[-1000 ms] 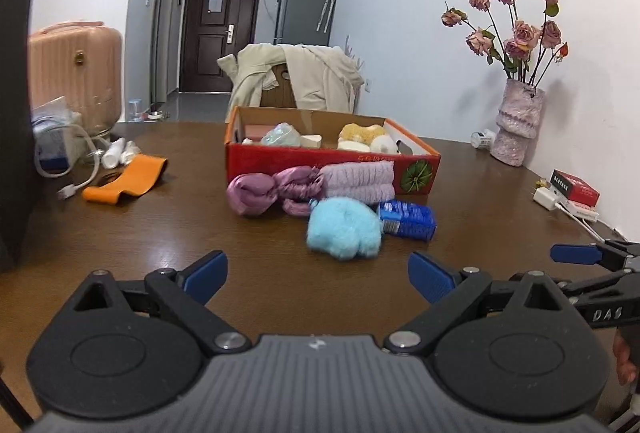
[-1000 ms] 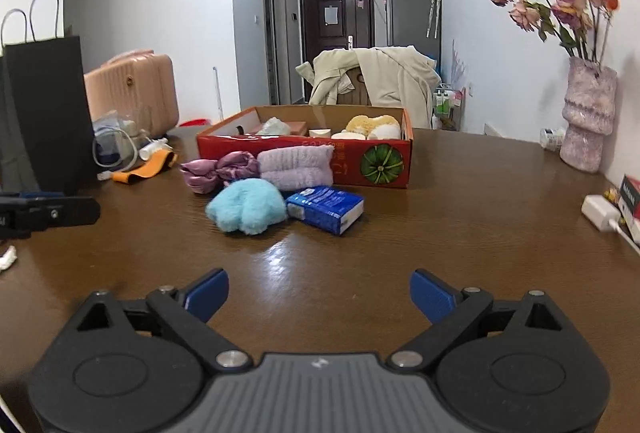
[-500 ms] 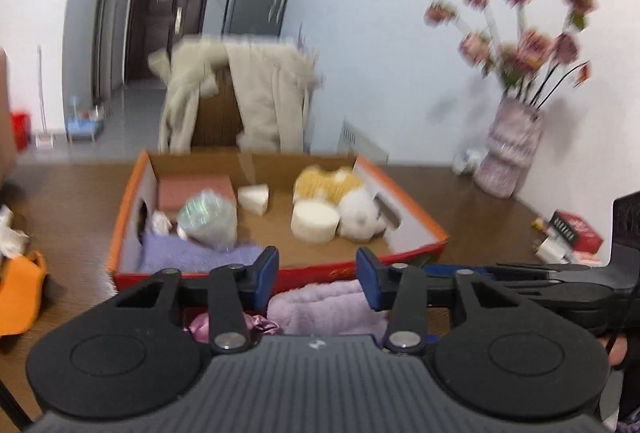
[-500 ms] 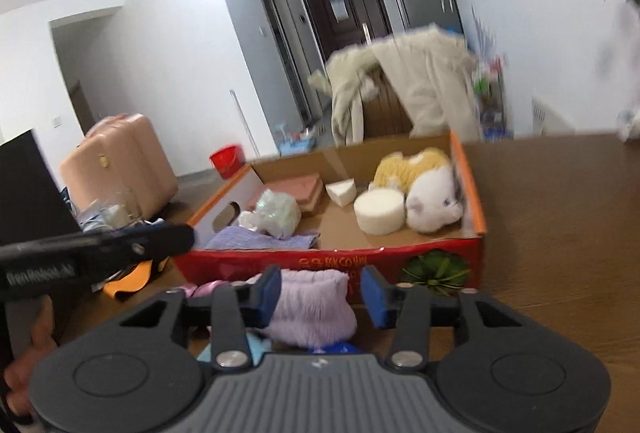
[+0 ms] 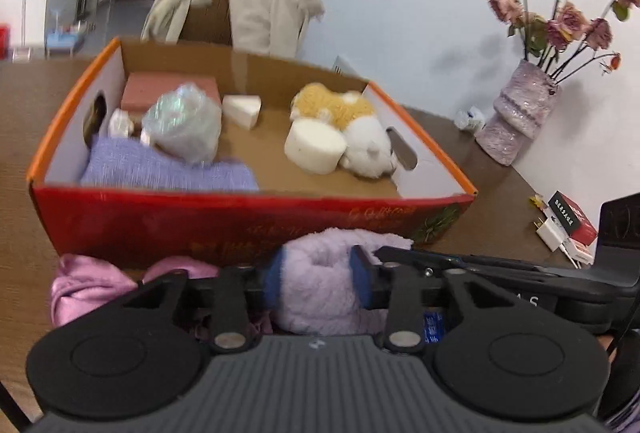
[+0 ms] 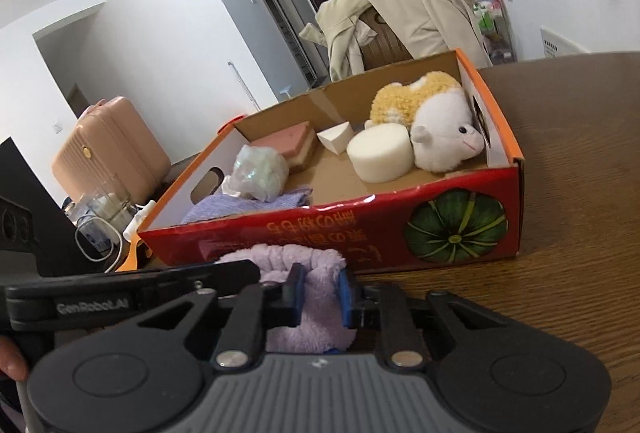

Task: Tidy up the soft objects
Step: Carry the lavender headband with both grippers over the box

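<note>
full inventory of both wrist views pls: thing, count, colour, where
cardboard box: 1, red-orange, on table, open top
fluffy towel: 1, lilac, in front of box, pinched by both grippers
satin cloth: 1, pink, table, left of towel
knit cloth: 1, lavender, box front-left
wrapped bundle: 1, pale green, on knit cloth
sponge block: 1, pink, box back
wedge sponge: 1, white, box back
round sponge: 1, white, box middle
plush toy: 1, white and yellow, box right end
vase of roses: 1, pink, table far right
suitcase: 1, peach, floor
coat on chair: 1, beige, behind table
left gripper: shut on towel
right gripper: shut on towel
</note>
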`<state>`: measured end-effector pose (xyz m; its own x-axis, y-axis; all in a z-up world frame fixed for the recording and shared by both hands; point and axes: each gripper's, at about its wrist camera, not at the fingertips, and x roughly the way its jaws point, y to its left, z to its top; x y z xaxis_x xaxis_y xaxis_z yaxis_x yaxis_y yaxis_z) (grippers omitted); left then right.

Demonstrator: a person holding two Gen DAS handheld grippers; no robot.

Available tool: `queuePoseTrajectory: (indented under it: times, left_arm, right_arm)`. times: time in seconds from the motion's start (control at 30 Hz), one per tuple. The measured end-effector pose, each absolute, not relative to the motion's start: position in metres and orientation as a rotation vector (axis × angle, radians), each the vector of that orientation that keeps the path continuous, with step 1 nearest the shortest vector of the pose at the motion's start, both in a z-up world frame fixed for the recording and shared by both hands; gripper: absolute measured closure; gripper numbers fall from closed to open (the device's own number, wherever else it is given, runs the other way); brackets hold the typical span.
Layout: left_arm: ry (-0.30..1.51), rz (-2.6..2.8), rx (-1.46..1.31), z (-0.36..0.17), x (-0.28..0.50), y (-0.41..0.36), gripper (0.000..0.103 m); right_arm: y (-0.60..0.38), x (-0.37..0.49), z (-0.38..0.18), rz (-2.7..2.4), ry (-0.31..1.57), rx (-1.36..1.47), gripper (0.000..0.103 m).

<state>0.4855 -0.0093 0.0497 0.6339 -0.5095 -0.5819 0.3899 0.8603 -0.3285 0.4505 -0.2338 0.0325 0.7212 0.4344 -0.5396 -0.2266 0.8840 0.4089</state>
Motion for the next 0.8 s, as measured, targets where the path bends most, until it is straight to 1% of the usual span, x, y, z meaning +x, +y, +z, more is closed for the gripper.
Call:
queuePoseTrajectory:
  times: [0.07, 0.17, 0.27, 0.53, 0.6, 0.63, 0.8]
  left_arm:
    - [0.654, -0.527, -0.150, 0.060, 0.475, -0.011, 0.082]
    - [0.549, -0.549, -0.123, 0.083, 0.451, -0.013, 0.083]
    - [0.484, -0.569, -0.130, 0.104, 0.427, -0.014, 0.084]
    - [0.453, -0.595, -0.146, 0.132, 0.367, -0.013, 0.086]
    - [0.444, -0.603, -0.138, 0.135, 0.350, -0.014, 0.088]
    - [0.441, -0.606, -0.133, 0.136, 0.342, -0.016, 0.091]
    - [0.437, -0.631, -0.123, 0.139, 0.309, -0.021, 0.092]
  right_arm:
    - [-0.232, 0.442, 0.043, 0.369, 0.637, 0.304, 0.089]
    - [-0.229, 0.421, 0.066, 0.368, 0.543, 0.245, 0.089]
    - [-0.233, 0.399, 0.083, 0.378, 0.487, 0.246, 0.089]
    - [-0.243, 0.337, 0.108, 0.397, 0.439, 0.254, 0.089]
    - [-0.246, 0.321, 0.110, 0.392, 0.436, 0.257, 0.089]
    - [-0.247, 0.315, 0.110, 0.385, 0.437, 0.256, 0.089]
    - [-0.258, 0.280, 0.113, 0.373, 0.430, 0.277, 0.089]
